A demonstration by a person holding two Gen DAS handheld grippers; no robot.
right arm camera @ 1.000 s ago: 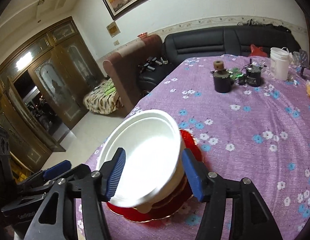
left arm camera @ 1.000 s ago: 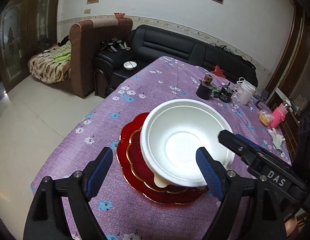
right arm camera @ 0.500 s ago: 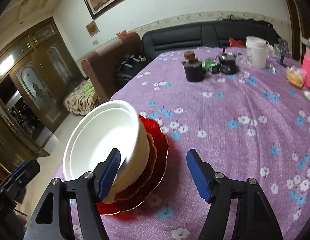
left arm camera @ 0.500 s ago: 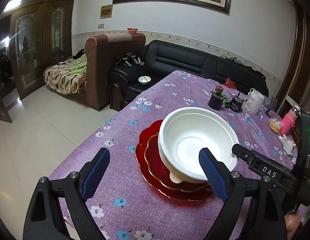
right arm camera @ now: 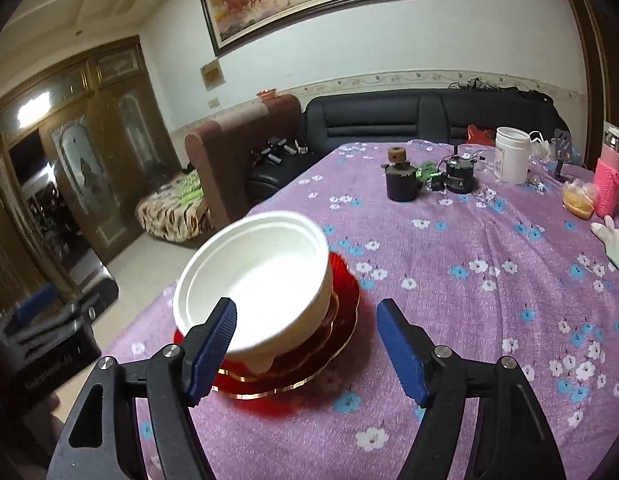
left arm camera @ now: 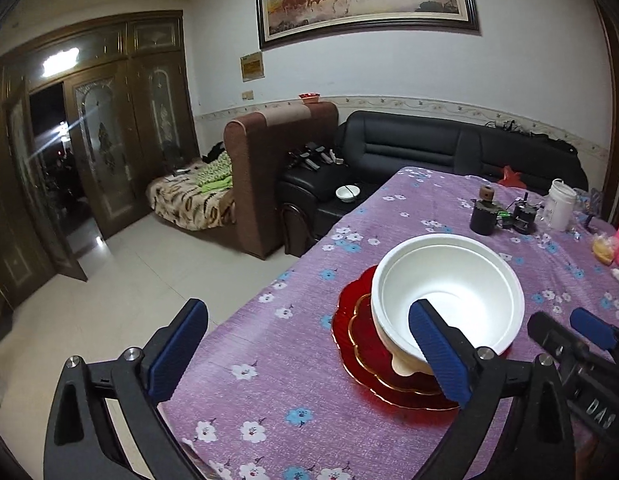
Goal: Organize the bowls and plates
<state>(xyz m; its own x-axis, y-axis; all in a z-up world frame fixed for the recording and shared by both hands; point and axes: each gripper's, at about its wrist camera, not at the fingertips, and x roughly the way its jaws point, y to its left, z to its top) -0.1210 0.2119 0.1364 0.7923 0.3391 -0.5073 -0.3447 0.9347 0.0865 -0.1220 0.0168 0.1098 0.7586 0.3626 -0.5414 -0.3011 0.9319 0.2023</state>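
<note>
- The white bowl [left arm camera: 447, 292] is stacked on red plates [left arm camera: 393, 384], which lie on the tabletop [right arm camera: 469, 288].
- The left gripper [left arm camera: 309, 354] is seen opening, with nothing between its jaws; the bowl lies ahead, toward its right finger.
- The right gripper [right arm camera: 307, 354] is also opening and empty; the bowl lies ahead-left, nearer it.

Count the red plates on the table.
2: a large red plate flat on the purple tablecloth, a smaller gold-rimmed red plate stacked on it. The white bowl may hide more.
</note>
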